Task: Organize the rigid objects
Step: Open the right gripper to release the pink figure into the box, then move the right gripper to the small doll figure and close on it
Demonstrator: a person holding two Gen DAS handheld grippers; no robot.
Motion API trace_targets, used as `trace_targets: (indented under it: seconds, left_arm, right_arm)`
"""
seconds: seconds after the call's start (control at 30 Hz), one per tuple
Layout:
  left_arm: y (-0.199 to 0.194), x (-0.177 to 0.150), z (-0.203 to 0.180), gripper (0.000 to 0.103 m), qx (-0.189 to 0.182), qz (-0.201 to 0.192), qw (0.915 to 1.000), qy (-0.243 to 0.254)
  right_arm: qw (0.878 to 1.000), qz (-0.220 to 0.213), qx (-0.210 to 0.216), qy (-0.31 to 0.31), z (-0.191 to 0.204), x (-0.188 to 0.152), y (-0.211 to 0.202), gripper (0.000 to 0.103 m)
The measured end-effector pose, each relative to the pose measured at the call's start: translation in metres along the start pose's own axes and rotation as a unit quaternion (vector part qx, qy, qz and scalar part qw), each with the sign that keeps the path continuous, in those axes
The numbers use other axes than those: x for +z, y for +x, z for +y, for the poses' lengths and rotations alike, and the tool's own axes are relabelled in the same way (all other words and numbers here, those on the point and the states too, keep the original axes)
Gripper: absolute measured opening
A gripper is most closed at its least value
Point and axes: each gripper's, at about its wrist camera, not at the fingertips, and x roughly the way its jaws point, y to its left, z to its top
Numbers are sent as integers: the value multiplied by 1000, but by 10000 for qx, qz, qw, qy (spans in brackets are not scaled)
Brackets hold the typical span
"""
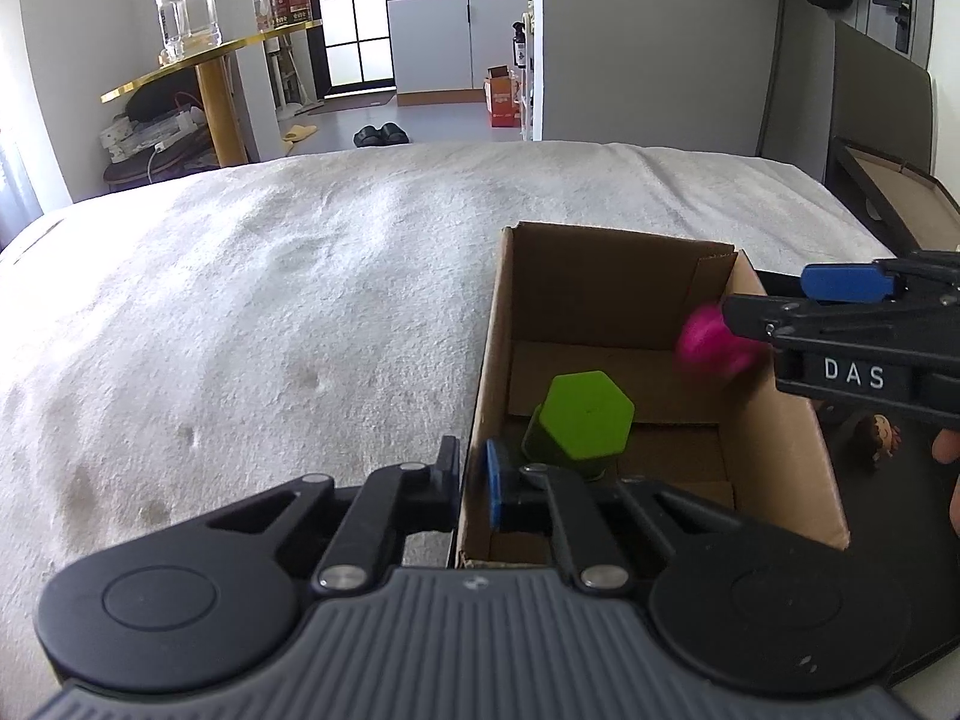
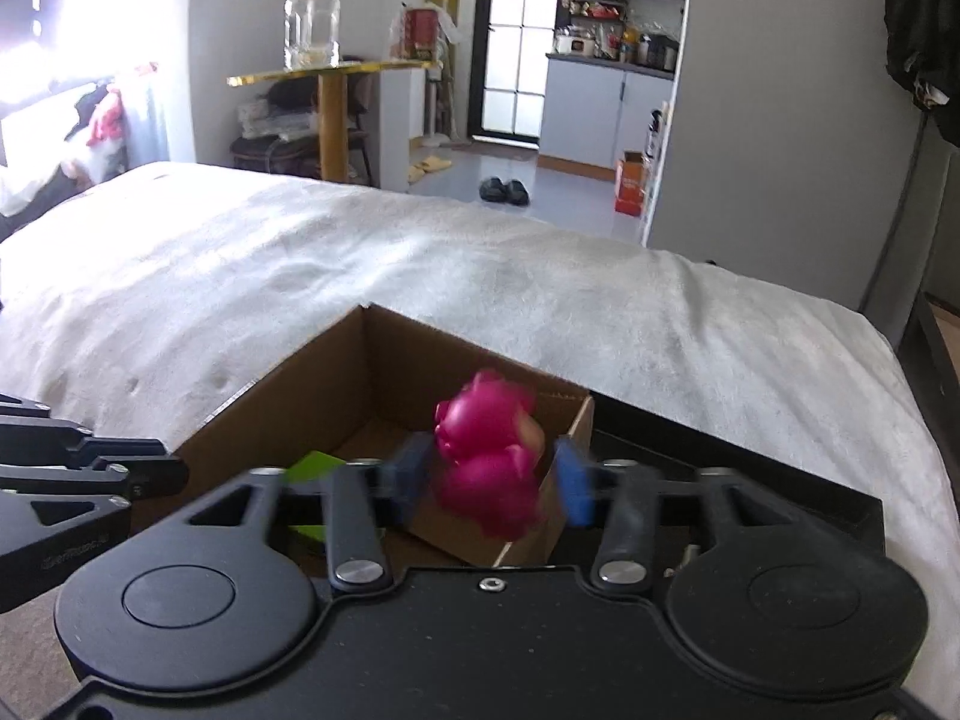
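On the bed, here is what your two wrist cameras show:

Cardboard box: open-topped, resting on the white blanket of the bed, near its right side.

Left gripper: your jaws straddle the box's near-left wall, one finger outside and the blue-padded one inside, clenched on that wall.

Green block: hexagonal, lying tilted on the box floor just ahead of your left gripper, touching nothing but the cardboard as far as you can see.

Right gripper: hanging over the box's right wall; your jaws are spread, with the blue pads apart from the toy on either side.

Pink toy: a rounded, blurred figure between your right jaws, above the box's inside near the right wall. Whether either pad touches it cannot be told through the blur.

Small figurine: lying on the dark surface just outside the box's right wall.
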Motion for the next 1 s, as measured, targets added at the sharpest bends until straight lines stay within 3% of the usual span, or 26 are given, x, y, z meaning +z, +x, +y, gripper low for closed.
trace_targets:
  seconds: [0.33,0.4,0.53,0.63,0.8,0.9,1.0]
  left_arm:
    - [1,2,-4,9,85,27,10000,26]
    - [0,4,-5,12,102,22,9999,59]
    - [-1,6,-9,15,96,96,9999,84]
    - [-2,8,-12,29,104,100,9998,112]
    - [-4,11,-21,71,357,0,9990,276]
    - [-7,12,-26,81,486,-93,9980,396]
    - [-7,14,-31,84,514,-94,9974,487]
  right_arm:
    - [9991,139,-291,267,-16,-17,-13,69]
    - [9985,146,-366,370,-23,-22,-17,75]
    - [9969,198,-497,574,-37,-32,-23,78]
    - [9955,262,-576,704,-47,-40,-26,78]
    - [9932,337,-644,909,-61,-53,-29,78]
    - [9918,387,-671,1017,-68,-60,-28,78]
    - [9900,437,-682,1155,-75,-67,-27,78]
